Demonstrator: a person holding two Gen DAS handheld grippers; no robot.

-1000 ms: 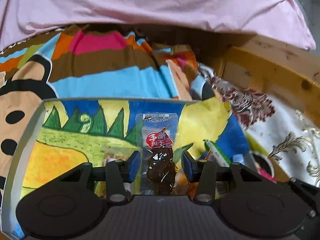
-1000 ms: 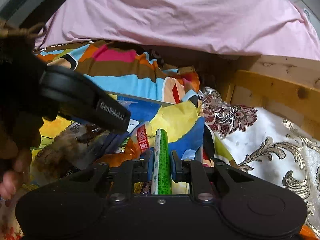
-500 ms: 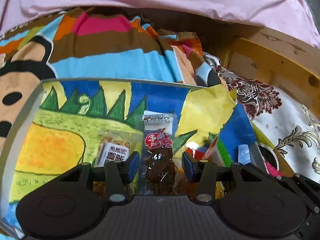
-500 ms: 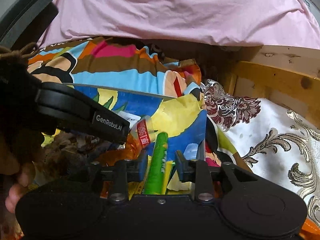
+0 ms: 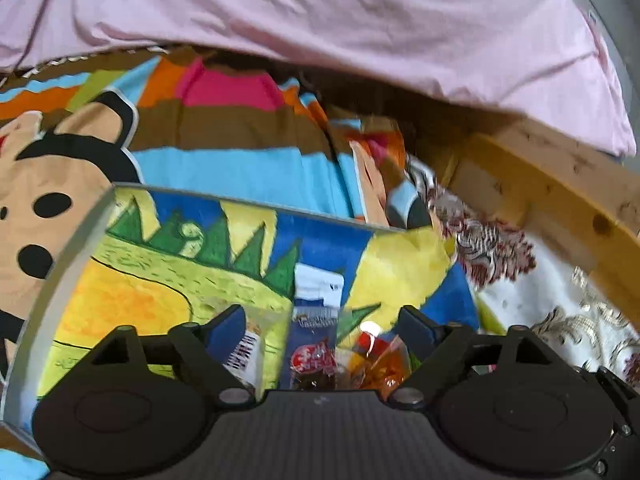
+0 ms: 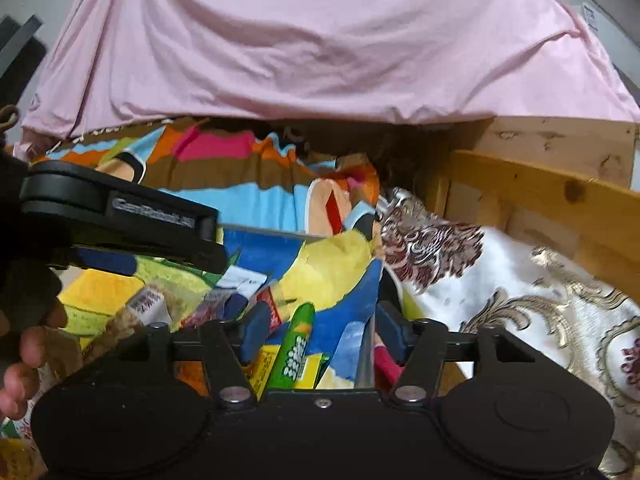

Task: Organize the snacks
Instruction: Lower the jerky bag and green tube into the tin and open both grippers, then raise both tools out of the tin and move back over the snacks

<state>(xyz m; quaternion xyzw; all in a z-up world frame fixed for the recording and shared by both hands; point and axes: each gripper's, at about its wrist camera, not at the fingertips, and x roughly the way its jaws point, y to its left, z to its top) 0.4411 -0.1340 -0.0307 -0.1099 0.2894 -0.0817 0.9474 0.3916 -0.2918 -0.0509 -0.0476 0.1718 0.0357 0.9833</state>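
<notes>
Snacks lie in the painted box (image 5: 72, 248), dropped there for sorting. Both grippers' jaws have just been opening: left gripper (image 5: 322, 326) over the meat packet (image 5: 314, 364), right gripper (image 6: 316, 330) over the green tube (image 6: 294, 346), neither pinched.

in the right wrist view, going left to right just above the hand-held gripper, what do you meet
white-label packet → red-label packet → green stick pack → bin wall → white brocade cloth
</notes>
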